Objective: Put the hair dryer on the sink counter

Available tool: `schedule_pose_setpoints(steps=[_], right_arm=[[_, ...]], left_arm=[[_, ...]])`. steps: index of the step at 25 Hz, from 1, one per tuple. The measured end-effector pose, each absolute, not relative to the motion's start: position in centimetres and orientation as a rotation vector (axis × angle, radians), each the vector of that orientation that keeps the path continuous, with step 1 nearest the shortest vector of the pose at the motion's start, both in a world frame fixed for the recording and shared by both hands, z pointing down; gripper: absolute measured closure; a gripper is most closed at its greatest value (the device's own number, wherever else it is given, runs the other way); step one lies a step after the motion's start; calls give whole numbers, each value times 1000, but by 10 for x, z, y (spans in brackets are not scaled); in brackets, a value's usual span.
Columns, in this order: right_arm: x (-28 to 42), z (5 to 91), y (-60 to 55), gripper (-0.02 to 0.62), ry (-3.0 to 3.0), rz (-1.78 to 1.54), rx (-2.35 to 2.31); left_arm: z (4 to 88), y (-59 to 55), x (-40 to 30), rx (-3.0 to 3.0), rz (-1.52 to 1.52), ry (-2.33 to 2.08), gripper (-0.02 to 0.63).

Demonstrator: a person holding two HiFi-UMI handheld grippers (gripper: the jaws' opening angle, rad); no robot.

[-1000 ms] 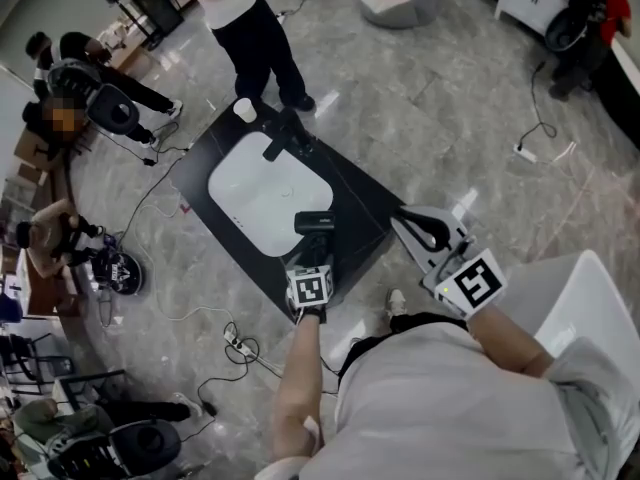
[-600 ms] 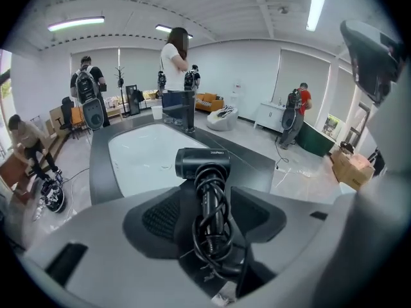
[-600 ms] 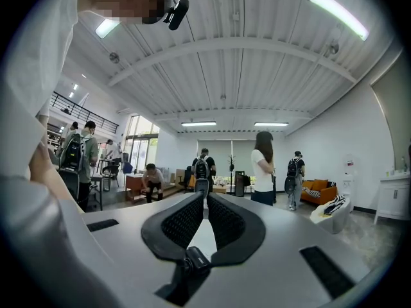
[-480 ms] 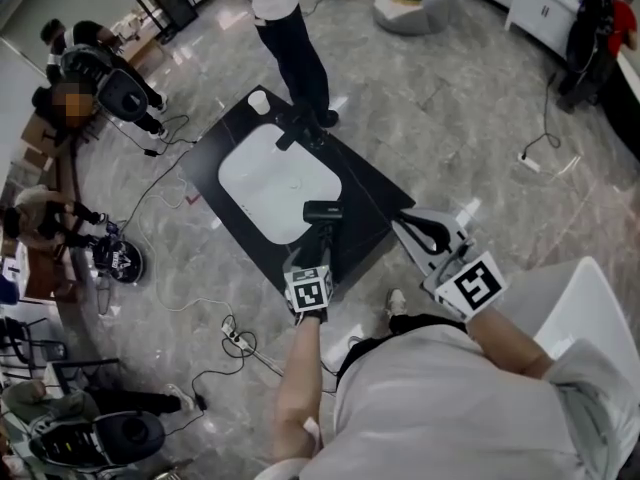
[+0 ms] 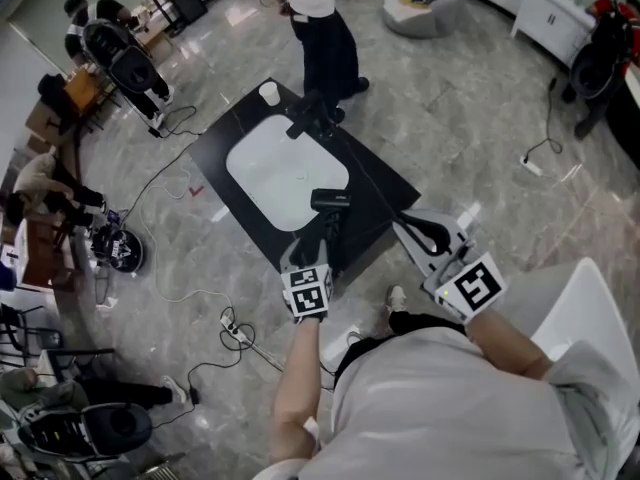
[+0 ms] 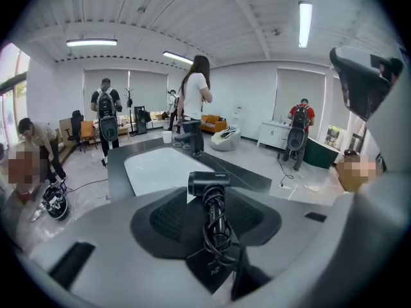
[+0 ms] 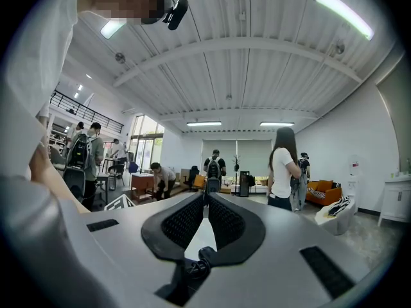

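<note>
Tightening grip. Head view: left gripper (image 5: 321, 240) jaws have just been closing on the hair dryer (image 5: 330, 201), which stands upright over the sink counter (image 5: 385, 193) beside the basin (image 5: 285, 173), much as a second ago.
Left gripper view: pads clamped on the cord-wrapped handle.
Right gripper view: right gripper (image 7: 205, 213) jaws together, empty.
Judgement: dryer likely carried, not yet set down.
</note>
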State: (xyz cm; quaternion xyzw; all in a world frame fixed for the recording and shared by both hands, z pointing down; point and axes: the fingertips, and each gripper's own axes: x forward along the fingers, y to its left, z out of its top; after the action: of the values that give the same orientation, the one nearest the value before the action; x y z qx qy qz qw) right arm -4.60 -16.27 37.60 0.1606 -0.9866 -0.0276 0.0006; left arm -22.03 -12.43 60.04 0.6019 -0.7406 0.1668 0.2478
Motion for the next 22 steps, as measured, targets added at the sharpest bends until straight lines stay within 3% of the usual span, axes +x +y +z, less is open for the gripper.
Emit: schedule_pose_setpoints(steps=[22], right_arm=[[-69, 378, -100, 548, -3093, -79, 443]], left_arm=[[547, -71, -239, 1682, 337, -2166, 492]])
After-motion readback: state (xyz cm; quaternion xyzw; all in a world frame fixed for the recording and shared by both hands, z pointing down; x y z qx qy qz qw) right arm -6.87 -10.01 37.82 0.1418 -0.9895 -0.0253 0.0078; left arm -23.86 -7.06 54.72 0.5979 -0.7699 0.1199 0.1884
